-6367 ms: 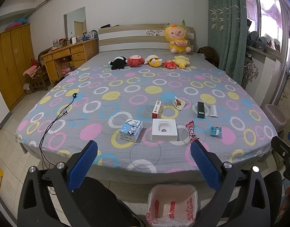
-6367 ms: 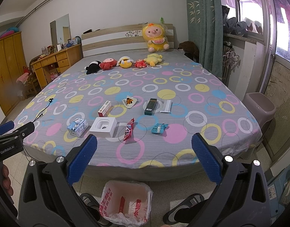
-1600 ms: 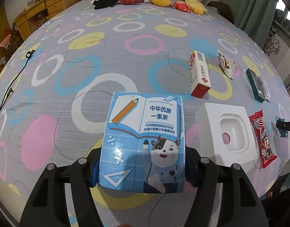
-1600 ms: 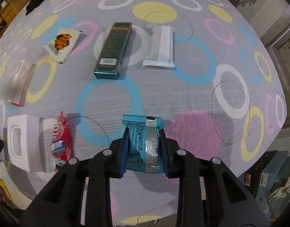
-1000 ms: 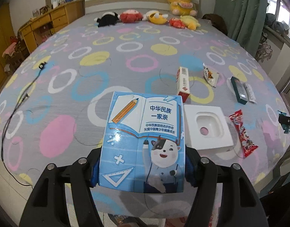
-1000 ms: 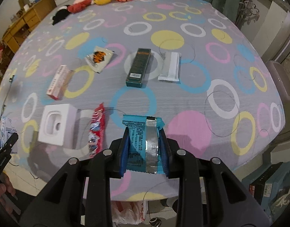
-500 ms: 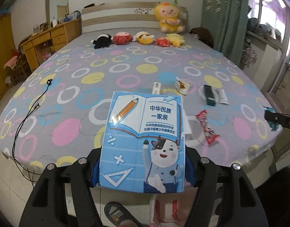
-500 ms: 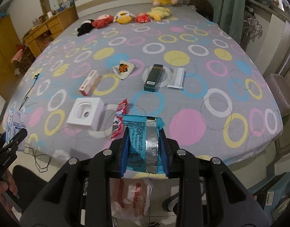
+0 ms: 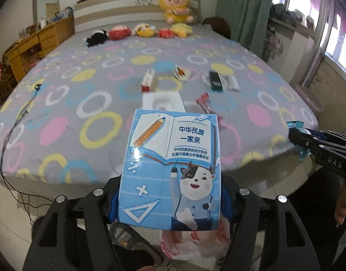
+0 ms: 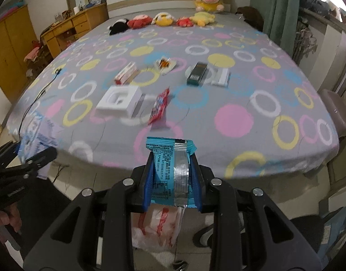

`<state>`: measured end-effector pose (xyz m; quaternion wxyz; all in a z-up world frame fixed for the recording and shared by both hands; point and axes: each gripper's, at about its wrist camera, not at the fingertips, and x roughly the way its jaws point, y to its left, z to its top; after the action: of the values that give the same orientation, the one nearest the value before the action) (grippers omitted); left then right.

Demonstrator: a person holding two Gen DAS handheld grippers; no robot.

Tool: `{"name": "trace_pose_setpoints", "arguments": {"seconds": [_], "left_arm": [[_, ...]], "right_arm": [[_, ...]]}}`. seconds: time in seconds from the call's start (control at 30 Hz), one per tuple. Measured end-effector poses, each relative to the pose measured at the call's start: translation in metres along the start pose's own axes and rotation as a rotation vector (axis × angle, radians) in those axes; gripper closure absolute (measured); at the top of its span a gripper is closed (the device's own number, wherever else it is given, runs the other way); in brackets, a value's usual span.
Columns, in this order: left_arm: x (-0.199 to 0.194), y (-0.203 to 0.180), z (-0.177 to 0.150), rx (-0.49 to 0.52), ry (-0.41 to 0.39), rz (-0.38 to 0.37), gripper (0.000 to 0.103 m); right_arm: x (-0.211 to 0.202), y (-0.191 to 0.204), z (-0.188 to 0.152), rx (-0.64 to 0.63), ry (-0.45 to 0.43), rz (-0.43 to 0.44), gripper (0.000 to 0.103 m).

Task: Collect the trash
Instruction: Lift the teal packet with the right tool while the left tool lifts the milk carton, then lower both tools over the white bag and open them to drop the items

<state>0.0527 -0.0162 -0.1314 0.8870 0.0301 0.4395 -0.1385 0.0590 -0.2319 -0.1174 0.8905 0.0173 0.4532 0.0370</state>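
My left gripper (image 9: 170, 201) is shut on a blue cartoon carton (image 9: 171, 167), held off the bed's front edge above the white trash bag with red print (image 9: 195, 241). My right gripper (image 10: 171, 180) is shut on a blue snack wrapper (image 10: 170, 171), also held above the trash bag (image 10: 157, 228) on the floor. On the bed lie a white box tray (image 10: 119, 100), a red wrapper (image 10: 159, 107), a red-white box (image 10: 125, 73), an orange packet (image 10: 165, 64), a dark green box (image 10: 196, 73) and a white packet (image 10: 221, 78).
The bed (image 9: 60, 103) has a grey sheet with coloured rings; plush toys (image 10: 161, 20) line its head. A black cable (image 9: 12, 133) hangs off its left side. A pink bin (image 10: 337, 110) stands right; a wooden desk (image 10: 71, 29) stands left. A slipper (image 9: 132, 244) lies beside the bag.
Both grippers have drawn back from the bed and lowered, each still holding its item. The trash bag has come into view under them.
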Motion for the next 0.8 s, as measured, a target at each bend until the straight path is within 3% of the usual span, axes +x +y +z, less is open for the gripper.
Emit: {"name": "trace_pose_setpoints", "arguments": {"seconds": [0.3,0.8], "left_arm": [[0.043,-0.021,-0.044,0.025,0.148,-0.06,0.038],[0.125,-0.032,-0.096,0.043,0.362,-0.055,0.038]], "right_arm": [[0.036,0.012,-0.042,-0.023,0.1,0.033,0.075],[0.13,0.028,-0.09,-0.109,0.293,0.098,0.075]]}}
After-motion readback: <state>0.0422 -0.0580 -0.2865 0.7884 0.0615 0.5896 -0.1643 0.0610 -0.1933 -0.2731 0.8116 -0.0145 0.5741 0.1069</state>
